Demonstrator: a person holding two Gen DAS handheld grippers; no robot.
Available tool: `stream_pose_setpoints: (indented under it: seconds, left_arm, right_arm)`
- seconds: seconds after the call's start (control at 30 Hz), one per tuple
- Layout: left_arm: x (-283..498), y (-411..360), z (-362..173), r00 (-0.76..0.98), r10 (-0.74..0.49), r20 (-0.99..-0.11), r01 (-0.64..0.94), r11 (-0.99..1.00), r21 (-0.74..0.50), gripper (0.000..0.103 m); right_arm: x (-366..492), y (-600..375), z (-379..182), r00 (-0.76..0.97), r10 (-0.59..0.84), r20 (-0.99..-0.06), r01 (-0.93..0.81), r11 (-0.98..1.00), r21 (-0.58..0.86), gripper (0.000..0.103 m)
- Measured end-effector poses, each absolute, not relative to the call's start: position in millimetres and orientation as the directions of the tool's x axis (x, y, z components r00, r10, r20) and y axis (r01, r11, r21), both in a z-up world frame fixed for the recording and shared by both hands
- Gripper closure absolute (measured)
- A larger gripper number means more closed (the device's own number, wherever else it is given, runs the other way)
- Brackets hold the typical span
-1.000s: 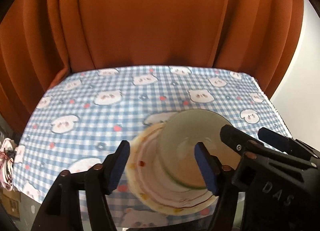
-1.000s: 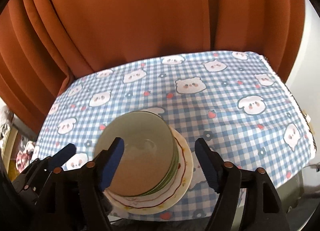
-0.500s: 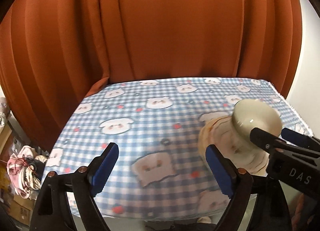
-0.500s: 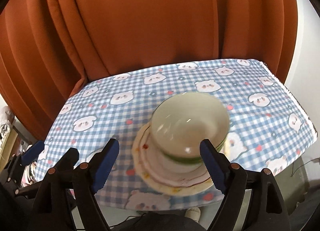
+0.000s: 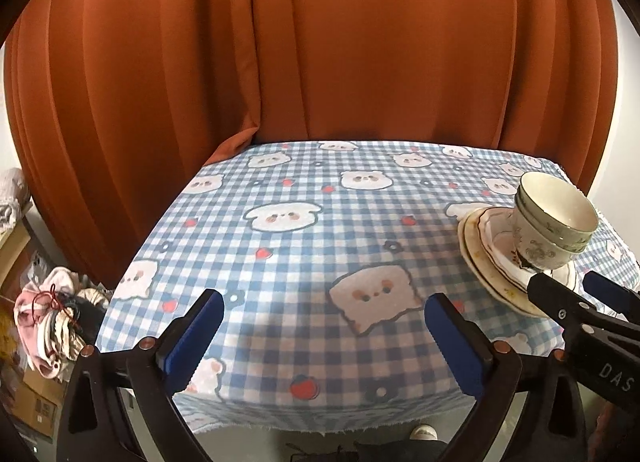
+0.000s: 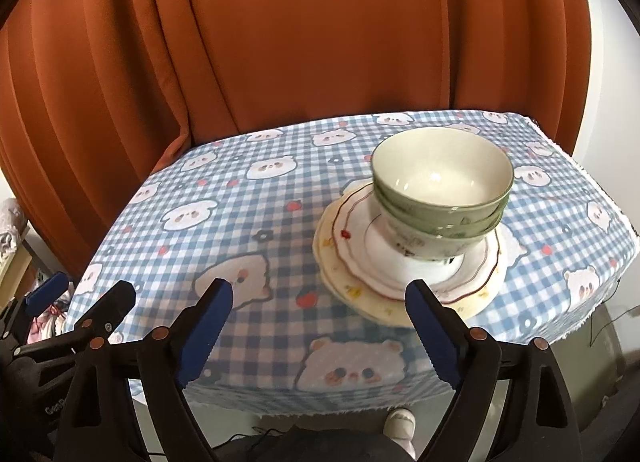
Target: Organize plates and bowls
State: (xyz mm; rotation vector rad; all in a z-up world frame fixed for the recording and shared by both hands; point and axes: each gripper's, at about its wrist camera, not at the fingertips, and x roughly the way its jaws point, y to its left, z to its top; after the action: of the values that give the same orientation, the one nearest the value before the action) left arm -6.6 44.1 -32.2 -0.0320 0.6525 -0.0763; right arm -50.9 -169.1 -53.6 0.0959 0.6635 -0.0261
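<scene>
A stack of green and white bowls sits nested on a stack of plates on the checked tablecloth. In the left wrist view the bowls and plates are at the far right. My right gripper is open and empty, held back over the table's front edge, with the stack just beyond its right finger. My left gripper is open and empty over the front edge, left of the stack. The right gripper's fingers show in the left wrist view.
An orange curtain hangs behind the table. Clothes and boxes lie on the floor to the left. A white wall is on the right. A shoe shows below the table edge.
Both grippers have pulled back and up from the stack toward the table's front edge. The left one swung to the left. The bowls stay nested on the plates.
</scene>
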Motion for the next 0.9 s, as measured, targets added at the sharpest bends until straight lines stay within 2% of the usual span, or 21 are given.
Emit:
stream_pose_setpoints:
  seconds: [0.23,0.9]
  left_arm:
    - [-11.6,50.4,-30.2,0.805,-0.085,-0.586,0.065,0.996,-0.055,0.001]
    - [-13.3,48.9,-28.8,0.813,-0.105,-0.573,0.081,0.994,-0.067,0.000]
  right_arm:
    - [-57.5,-158.3,-49.4,0.807,-0.011,-0.590,0.062,0.996,0.067,0.012]
    - [-57.9,-160.7,-48.5,0.803,-0.042,-0.594,0.090,0.995,0.051,0.011]
